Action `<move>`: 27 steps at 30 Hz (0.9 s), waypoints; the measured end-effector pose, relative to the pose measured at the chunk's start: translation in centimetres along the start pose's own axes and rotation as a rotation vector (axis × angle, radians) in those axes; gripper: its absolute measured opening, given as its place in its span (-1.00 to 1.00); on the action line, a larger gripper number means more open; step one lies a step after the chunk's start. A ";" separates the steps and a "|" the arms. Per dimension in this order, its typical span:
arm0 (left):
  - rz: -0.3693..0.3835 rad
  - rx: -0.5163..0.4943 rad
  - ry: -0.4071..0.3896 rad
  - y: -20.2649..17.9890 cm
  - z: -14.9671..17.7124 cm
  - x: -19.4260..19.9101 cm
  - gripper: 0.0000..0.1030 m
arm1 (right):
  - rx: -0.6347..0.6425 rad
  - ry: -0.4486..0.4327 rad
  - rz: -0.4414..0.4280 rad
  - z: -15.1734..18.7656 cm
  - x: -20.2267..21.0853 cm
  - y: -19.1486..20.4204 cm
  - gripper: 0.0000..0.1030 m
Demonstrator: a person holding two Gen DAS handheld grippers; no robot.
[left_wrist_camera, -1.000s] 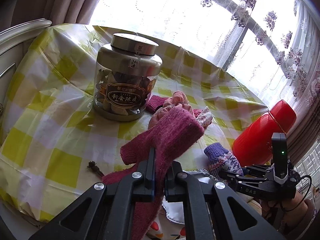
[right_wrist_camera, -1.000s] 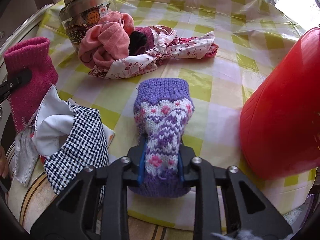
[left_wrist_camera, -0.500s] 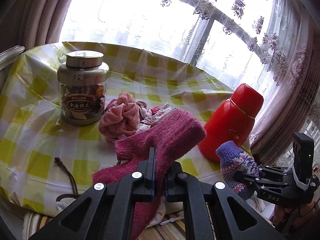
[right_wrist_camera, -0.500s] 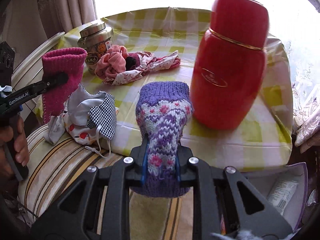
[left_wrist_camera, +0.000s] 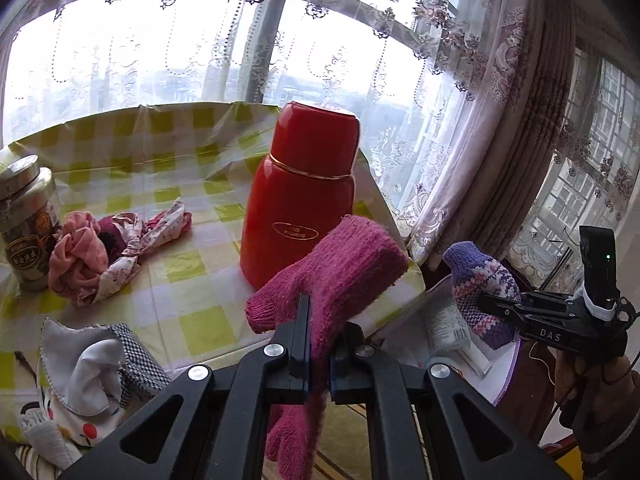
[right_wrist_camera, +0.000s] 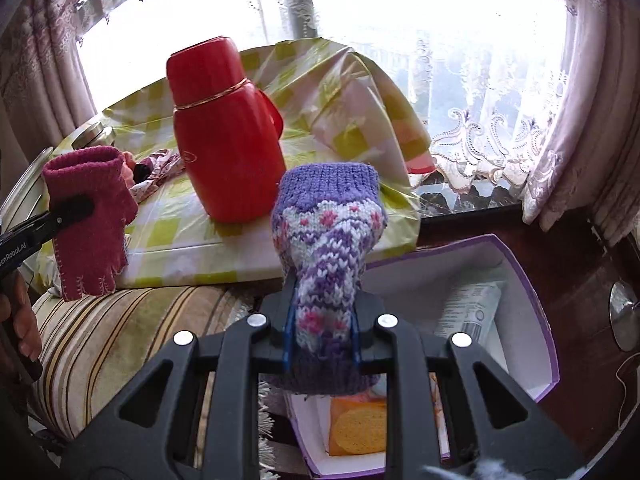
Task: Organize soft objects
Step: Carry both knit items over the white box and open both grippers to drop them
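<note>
While the left tool clamps a magenta glove, the right tool grips a purple mitten above a white box.

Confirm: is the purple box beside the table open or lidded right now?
Open. The purple box shows its white interior with a packet lying inside; no lid is visible on it.
</note>
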State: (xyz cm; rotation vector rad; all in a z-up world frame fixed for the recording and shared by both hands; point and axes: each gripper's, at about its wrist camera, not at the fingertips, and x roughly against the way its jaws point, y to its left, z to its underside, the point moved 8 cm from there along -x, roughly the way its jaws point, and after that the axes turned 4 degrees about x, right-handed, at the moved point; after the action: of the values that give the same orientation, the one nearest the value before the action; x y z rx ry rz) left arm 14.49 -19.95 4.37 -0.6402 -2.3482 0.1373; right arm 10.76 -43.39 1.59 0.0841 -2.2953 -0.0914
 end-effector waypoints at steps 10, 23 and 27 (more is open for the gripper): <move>0.075 -0.119 0.056 -8.1 0.0 -3.9 -0.88 | -0.140 0.000 0.114 2.5 1.4 -8.8 -0.53; 0.159 -0.238 0.101 -16.6 -0.4 -8.9 -0.88 | -0.248 0.016 0.195 5.4 2.1 -15.5 -0.47; 0.184 -0.266 0.113 -18.7 -0.2 -10.0 -0.88 | -0.258 0.020 0.193 5.7 1.8 -16.1 -0.47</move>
State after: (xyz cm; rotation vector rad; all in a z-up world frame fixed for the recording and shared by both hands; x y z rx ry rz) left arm 13.38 -41.09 3.50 -0.9681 -2.2140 -0.1288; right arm 5.81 -59.32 -2.39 -0.2684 -2.2399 -0.2840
